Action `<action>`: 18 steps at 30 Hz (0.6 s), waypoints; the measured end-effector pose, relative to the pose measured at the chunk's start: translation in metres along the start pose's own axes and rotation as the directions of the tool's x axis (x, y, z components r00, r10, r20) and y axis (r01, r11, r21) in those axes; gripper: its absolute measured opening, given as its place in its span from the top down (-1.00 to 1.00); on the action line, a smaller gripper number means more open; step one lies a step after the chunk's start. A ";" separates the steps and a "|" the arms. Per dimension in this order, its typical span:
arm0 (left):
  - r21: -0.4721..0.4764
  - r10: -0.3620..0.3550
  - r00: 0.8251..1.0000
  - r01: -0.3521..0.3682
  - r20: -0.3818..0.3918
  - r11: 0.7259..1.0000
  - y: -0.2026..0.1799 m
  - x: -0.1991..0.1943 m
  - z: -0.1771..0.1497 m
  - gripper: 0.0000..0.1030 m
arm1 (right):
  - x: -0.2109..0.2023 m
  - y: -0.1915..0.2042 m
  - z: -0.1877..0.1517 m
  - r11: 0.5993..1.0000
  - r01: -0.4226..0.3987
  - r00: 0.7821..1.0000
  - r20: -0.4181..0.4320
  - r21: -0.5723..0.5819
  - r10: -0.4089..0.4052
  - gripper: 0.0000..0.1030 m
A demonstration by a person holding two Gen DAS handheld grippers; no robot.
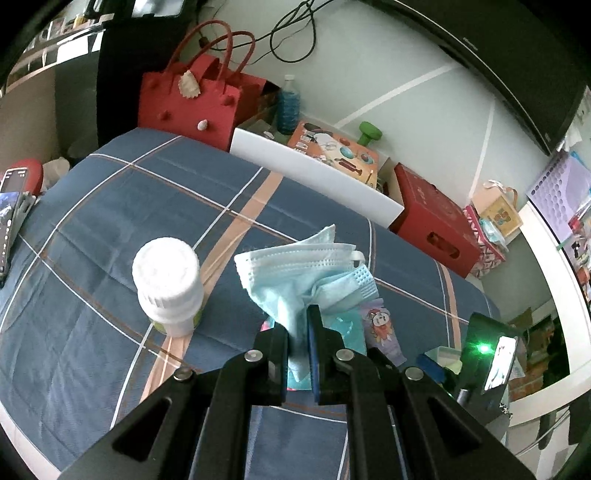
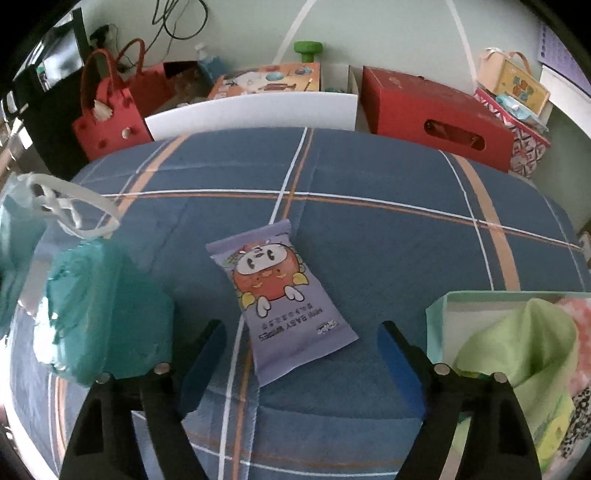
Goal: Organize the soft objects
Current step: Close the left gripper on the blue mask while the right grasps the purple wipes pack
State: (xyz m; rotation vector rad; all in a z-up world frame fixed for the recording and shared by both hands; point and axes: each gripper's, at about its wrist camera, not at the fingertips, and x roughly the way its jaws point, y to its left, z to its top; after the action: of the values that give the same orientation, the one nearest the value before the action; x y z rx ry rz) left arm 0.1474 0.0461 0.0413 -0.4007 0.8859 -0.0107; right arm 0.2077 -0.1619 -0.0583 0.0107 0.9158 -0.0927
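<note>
Right now my left gripper [image 1: 298, 325] is clamped tight on a bunch of light blue face masks [image 1: 295, 266], lifted above the blue plaid bedspread [image 1: 110, 229]. Just left of them a white bottle [image 1: 168, 284] stands upright on the cover. My right gripper [image 2: 301, 350] has its jaws spread wide, nothing between the pads, with the purple baby wipes pack [image 2: 284, 299] lying flat on the bedspread just beyond them. Near right sits a pale green box [image 2: 437, 314] holding soft cloths.

Pale green wall [image 2: 369, 33] behind blue plaid bedspread [image 2: 369, 229]
</note>
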 end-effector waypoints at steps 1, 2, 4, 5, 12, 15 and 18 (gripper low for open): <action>-0.001 -0.001 1.000 0.001 -0.002 1.000 0.001 0.000 0.001 0.82 | 0.002 0.000 0.000 1.000 0.009 1.000 -0.003 -0.005 -0.009 -0.63; -0.003 0.000 1.000 0.000 -0.004 1.000 0.001 0.001 0.001 0.82 | 0.005 0.000 -0.001 1.000 0.013 1.000 -0.010 -0.006 -0.014 -0.61; -0.003 0.001 1.000 -0.001 -0.007 1.000 0.002 0.002 0.000 0.82 | 0.010 0.000 0.000 1.000 0.007 1.000 -0.022 -0.003 -0.007 -0.43; -0.001 0.001 1.000 -0.001 -0.009 1.000 0.001 0.002 0.000 0.82 | 0.012 0.000 -0.001 1.000 0.001 1.000 -0.031 -0.003 -0.001 -0.37; 0.010 0.007 1.000 -0.007 -0.014 1.000 -0.002 0.004 0.000 0.82 | 0.014 0.002 -0.006 1.000 -0.016 0.999 -0.037 -0.009 0.016 -0.23; 0.012 0.007 1.000 -0.007 -0.011 1.000 -0.003 0.004 0.000 0.82 | 0.010 -0.002 -0.009 1.000 -0.030 0.999 -0.032 -0.001 0.030 -0.18; 0.020 0.002 1.000 -0.002 -0.002 1.000 -0.005 0.003 0.000 0.82 | 0.000 -0.003 -0.008 0.999 -0.049 0.999 -0.011 0.010 0.049 -0.16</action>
State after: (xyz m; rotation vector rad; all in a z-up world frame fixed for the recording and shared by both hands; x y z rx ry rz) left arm 0.1497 0.0405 0.0409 -0.3818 0.8877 -0.0183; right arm 0.2016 -0.1648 -0.0633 0.0423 0.9260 -0.0518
